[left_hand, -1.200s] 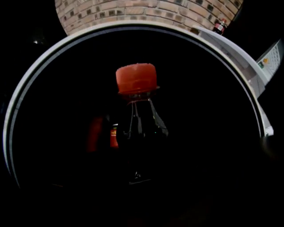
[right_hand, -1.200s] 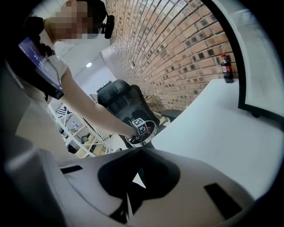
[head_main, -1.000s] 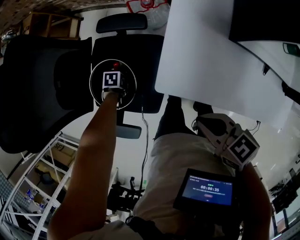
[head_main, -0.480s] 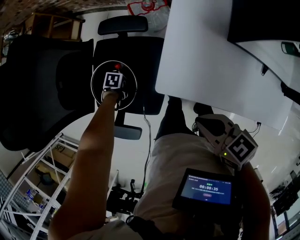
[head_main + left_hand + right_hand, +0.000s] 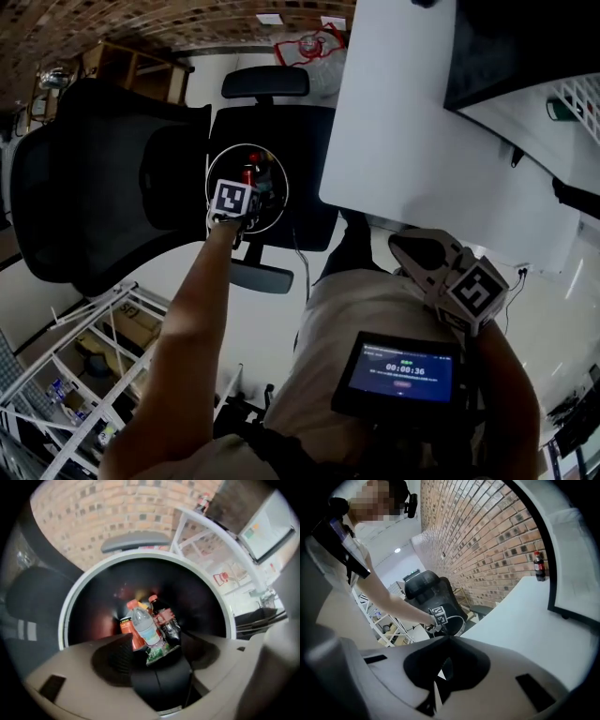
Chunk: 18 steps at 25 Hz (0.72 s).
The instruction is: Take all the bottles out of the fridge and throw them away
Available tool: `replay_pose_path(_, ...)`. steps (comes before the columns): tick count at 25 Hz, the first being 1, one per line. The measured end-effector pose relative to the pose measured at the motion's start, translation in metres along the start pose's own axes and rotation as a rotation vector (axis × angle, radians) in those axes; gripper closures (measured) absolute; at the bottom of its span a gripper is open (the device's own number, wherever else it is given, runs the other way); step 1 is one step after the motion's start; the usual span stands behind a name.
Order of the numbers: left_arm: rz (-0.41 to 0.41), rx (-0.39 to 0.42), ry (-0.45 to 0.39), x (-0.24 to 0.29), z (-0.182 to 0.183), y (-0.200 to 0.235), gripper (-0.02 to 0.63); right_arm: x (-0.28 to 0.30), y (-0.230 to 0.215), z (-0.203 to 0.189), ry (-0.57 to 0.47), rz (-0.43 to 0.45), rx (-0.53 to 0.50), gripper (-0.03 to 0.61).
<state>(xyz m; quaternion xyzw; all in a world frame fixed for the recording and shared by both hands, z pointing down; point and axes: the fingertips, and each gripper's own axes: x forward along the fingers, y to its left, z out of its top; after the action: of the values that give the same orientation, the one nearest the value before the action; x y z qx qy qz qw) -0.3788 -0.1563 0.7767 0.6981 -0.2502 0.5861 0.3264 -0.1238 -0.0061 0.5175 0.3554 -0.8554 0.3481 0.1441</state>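
A round black bin with a white rim [image 5: 281,178] [image 5: 75,602] sits in front of a black office chair. At its bottom lie a clear water bottle [image 5: 145,629], an orange bottle [image 5: 129,630] and a dark cola bottle [image 5: 165,620]. My left gripper [image 5: 239,202] hangs over the bin's mouth and points straight down. Its jaws are apart and have just been closing a little, with nothing between them. My right gripper [image 5: 412,246] [image 5: 450,639] is held near my body with its jaws together and empty. No fridge shows in any view.
A white table [image 5: 403,122] stands to the bin's right, with one cola bottle [image 5: 539,566] on its far end by the brick wall. Two black office chairs [image 5: 84,206] stand around the bin. White wire shelving [image 5: 84,356] is at lower left.
My left gripper has lifted a little above the bin, so its marker cube looks larger. The right gripper has stayed where it was.
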Motion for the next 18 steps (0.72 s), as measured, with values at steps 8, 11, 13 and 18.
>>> replay_pose_path(8, 0.081, -0.06, -0.203, -0.08, 0.002, -0.026, 0.472, -0.026, -0.008, 0.047, -0.155, -0.06, -0.055, 0.591)
replay_pose_path(11, 0.111, -0.068, -0.345, -0.11, 0.018, -0.035, 0.543, -0.036, -0.012, 0.057, -0.185, -0.078, -0.075, 0.591)
replay_pose_path(13, 0.112, -0.055, -0.442, -0.133, 0.034, -0.046, 0.587, -0.041, -0.013, 0.061, -0.202, -0.089, -0.075, 0.591)
replay_pose_path(18, 0.01, 0.051, -0.744, -0.191, 0.082, -0.092, 0.592, -0.048, -0.013, 0.073, -0.244, -0.091, -0.09, 0.591)
